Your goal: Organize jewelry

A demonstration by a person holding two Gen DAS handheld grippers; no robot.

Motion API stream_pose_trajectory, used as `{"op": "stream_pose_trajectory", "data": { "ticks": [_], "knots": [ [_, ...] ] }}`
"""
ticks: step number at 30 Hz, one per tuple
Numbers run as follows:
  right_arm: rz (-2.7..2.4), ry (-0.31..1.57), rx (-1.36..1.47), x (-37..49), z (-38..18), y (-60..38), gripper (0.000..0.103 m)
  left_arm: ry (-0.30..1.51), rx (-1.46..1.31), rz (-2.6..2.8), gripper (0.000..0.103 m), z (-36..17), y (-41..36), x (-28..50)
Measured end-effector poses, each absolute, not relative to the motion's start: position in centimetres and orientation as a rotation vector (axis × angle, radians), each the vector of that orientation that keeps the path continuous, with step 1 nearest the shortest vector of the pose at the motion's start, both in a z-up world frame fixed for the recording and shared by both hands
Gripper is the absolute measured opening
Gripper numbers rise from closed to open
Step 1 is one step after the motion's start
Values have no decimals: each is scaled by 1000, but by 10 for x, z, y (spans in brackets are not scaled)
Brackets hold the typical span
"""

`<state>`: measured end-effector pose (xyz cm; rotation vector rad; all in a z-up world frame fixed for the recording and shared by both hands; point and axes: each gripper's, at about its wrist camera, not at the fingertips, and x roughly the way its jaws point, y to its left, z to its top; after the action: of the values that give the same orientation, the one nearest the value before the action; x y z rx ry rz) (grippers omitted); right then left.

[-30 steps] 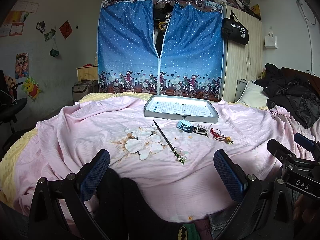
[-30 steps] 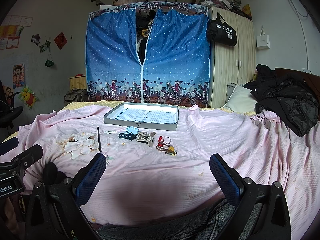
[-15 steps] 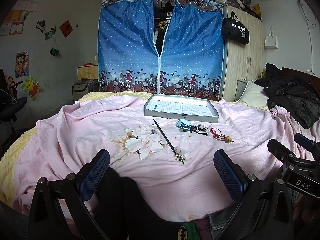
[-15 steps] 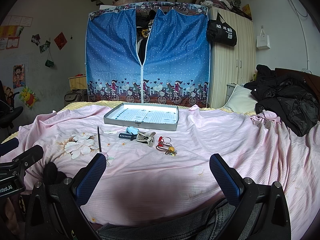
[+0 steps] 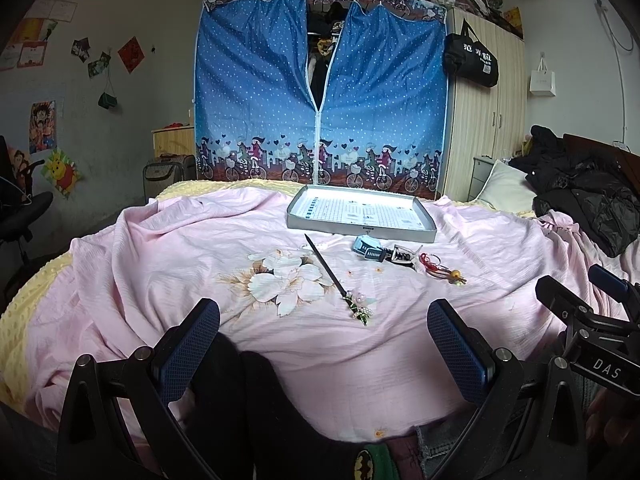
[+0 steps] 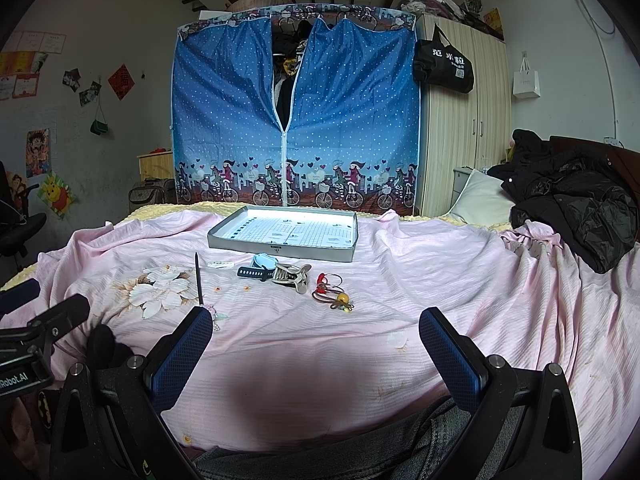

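Pink bedsheet (image 5: 168, 264) fills mid-frame, hairpin (image 5: 334, 278) and tray (image 5: 360, 232) at centre; left hand-held gripper (image 5: 324, 344) and right hand-held gripper (image 6: 316, 344) both gape wide, empty.

From the right wrist, the flowered end of the long dark hairpin (image 6: 197, 278) disappears behind the blue-padded left finger (image 6: 182, 356) of the right gripper. The small pale oblong piece (image 6: 220, 264) near the shallow grey tray (image 6: 280, 249) is too small to identify. The printed grid inside the tray is unreadable in both views. The left gripper's black frame (image 6: 32, 344) is cut off by the picture's left edge, its finger spacing unseen there.
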<state>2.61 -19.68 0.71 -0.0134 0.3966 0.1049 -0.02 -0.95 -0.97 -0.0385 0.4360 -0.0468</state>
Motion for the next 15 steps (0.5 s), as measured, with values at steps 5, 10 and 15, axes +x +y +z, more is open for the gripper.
{"op": "stream_pose_trajectory", "data": {
  "ticks": [5,10,15],
  "knots": [
    [116,371,13,20,8,-200,103,484,-51,-43,102,-15,-6,5],
    [183,425,61,30,2,-205,103,559,-110,-83,102,-20,0,14],
    [260,528,143,47,-3,-211,103,605,-144,-120,102,-22,2,28]
  ]
}}
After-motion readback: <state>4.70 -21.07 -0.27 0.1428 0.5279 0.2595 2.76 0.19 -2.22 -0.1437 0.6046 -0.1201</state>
